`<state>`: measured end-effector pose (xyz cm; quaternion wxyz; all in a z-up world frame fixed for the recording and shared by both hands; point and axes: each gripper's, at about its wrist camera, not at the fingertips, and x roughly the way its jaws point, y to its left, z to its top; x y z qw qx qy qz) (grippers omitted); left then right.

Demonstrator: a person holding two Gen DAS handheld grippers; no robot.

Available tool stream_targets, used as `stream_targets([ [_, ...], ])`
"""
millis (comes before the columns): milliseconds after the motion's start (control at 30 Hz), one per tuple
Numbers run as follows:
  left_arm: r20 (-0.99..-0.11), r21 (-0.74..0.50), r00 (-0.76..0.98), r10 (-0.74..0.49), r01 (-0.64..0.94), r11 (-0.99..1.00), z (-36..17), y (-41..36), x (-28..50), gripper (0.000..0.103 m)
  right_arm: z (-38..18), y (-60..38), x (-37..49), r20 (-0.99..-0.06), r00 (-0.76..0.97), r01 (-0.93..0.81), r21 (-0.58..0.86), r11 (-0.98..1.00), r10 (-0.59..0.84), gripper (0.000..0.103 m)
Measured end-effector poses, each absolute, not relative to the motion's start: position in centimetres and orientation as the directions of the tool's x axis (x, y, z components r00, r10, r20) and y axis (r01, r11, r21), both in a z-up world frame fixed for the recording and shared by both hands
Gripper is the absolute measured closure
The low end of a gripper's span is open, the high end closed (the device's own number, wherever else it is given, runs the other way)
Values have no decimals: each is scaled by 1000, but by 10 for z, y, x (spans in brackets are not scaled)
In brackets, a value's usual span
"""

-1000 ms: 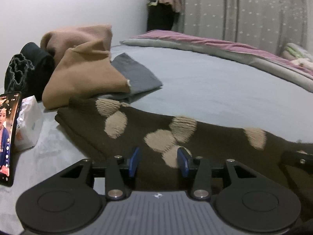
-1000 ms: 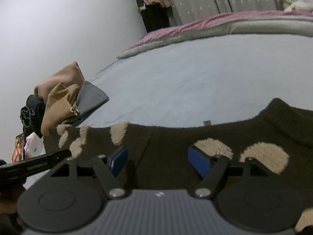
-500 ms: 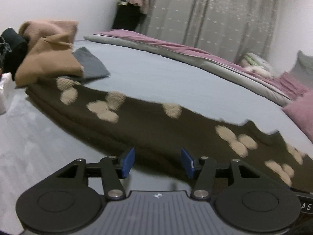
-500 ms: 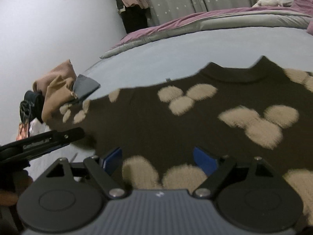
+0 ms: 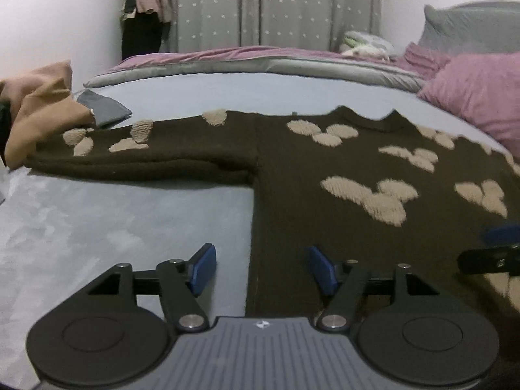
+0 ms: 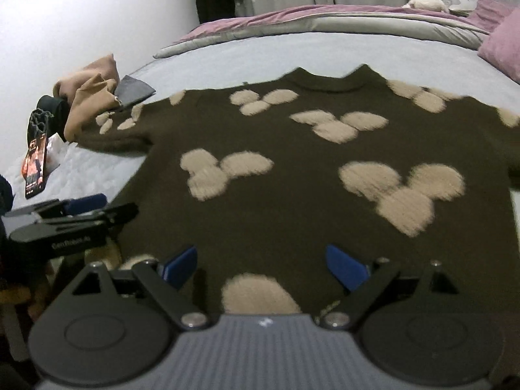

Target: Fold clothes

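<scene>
- Sweater (image 6: 292, 169) lies spread flat on the bed (image 6: 292, 52), collar (image 6: 328, 81) at the far side, hem toward the cameras. Unfolded as it lies now; that fits either just laid out or opened again, can't tell which.
- Far left: pile of tan clothes (image 5: 42, 110) with a grey piece (image 5: 104, 109) beside it. A phone (image 6: 35, 165) stands near the bed edge.
- Left sleeve (image 5: 139, 156) runs straight out to the left; its cuff touches or goes under the tan pile, can't tell which.
- Left gripper (image 5: 256, 268): jaws wide, nothing between them, straddling the sweater's left side edge near the hem.
- Right gripper (image 6: 261, 265): jaws wide, empty, low over the hem near the middle of the body.
- Right sleeve runs out of frame in both views, so its lie is unknown.
- Judgement, if a fold is in hand: pinch both layers of the thick knit, not just the top one. Take matched points so the crease runs straight, and lift enough to clear the fuzzy beige patches (image 6: 224, 172).
- Risk: left cuff snags on the tan pile and drags it. Free the cuff before folding that sleeve in.
</scene>
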<state>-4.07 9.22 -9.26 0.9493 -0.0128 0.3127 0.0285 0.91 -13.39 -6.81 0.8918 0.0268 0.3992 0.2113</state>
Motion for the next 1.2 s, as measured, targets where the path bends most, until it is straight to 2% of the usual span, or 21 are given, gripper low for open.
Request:
stream_targets([
  [200, -611, 56, 790, 46, -16, 998, -79, 89, -50, 36, -61, -162, -6, -724, 579, -342, 202, 918, 375, 11],
  [333, -576, 63, 817, 34, 2, 998, -56, 84, -39, 35, -53, -180, 4, -727, 589, -284, 222, 933, 353, 11],
  [567, -573, 3, 819, -36, 46, 999, -34, 61, -1, 30, -49, -220, 34, -729, 636, -131, 223, 966, 255, 10],
  [767, -585, -58, 806, -89, 68, 996, -46, 46, 29, 23, -57, -262, 56, -713, 660, 0, 315, 949, 237, 10],
  [933, -591, -90, 799, -116, 77, 993, -63, 39, 46, 21, -67, -295, 70, -711, 683, 102, 323, 941, 170, 10],
  [1200, -574, -107, 807, -136, 91, 990, -80, 33, 67, 18, -88, -369, 82, -611, 774, 263, 551, 792, 168, 11],
])
